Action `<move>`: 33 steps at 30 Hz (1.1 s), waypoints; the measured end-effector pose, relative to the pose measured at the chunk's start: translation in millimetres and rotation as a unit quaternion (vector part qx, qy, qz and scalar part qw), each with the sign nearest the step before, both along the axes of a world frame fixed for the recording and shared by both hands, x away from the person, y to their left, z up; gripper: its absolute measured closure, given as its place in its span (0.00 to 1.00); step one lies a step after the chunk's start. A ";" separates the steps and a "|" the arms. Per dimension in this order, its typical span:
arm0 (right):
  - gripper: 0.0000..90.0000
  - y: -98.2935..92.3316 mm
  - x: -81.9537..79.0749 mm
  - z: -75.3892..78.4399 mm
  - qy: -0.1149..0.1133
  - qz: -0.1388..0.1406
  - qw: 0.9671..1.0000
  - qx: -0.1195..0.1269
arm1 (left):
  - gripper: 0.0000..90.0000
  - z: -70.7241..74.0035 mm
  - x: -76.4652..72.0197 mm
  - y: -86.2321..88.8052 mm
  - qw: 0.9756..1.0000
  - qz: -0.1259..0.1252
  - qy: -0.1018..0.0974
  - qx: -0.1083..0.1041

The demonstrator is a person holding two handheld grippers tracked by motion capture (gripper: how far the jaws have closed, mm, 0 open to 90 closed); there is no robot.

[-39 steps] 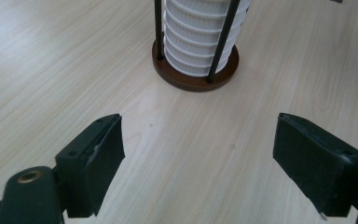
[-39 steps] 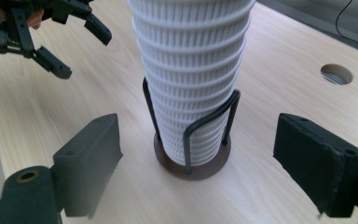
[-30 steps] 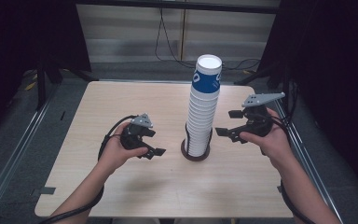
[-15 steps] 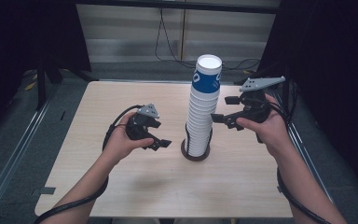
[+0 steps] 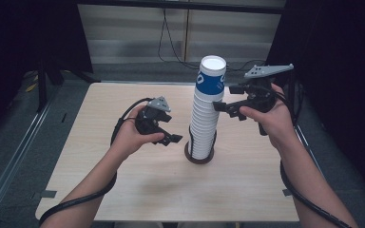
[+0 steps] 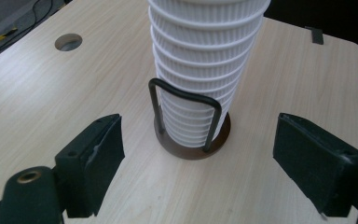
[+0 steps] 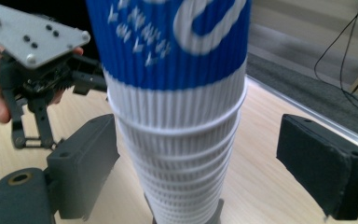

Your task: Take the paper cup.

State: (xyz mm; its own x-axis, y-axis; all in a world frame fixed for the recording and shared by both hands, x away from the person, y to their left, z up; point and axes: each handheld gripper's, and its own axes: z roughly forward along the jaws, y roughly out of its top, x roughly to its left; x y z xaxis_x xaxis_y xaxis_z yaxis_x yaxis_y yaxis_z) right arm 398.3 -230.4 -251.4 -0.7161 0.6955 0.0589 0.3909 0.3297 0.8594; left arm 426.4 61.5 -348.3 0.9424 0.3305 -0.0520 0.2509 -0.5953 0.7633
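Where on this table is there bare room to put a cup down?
The near strip of the table, between the two forearms, is bare. So is the far left corner beside the round hole. The middle is crowded: the cup stack in its wire holder stands there, with the left gripper and the right gripper open on either side.

A light wooden table [image 5: 138, 190] is standing on grey floor [image 5: 24, 156]; black cables [image 5: 168, 33] are hanging behind.
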 end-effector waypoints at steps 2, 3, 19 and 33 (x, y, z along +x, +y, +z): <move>0.13 3.5 2.5 5.3 -0.003 0.000 1.000 -0.004 | 0.18 1.3 0.6 -3.9 1.000 0.002 -0.003 -0.005; 0.13 3.5 2.5 5.3 -0.003 0.000 1.000 -0.004 | 0.18 1.3 0.6 -3.9 1.000 0.002 -0.003 -0.005; 0.11 23.0 14.4 11.1 -0.003 0.006 1.000 -0.006 | 0.18 15.1 11.2 -15.9 1.000 -0.006 -0.009 -0.022; 0.14 35.5 23.2 6.1 0.006 0.003 1.000 0.009 | 0.18 42.0 13.6 -31.2 0.998 -0.015 -0.028 -0.050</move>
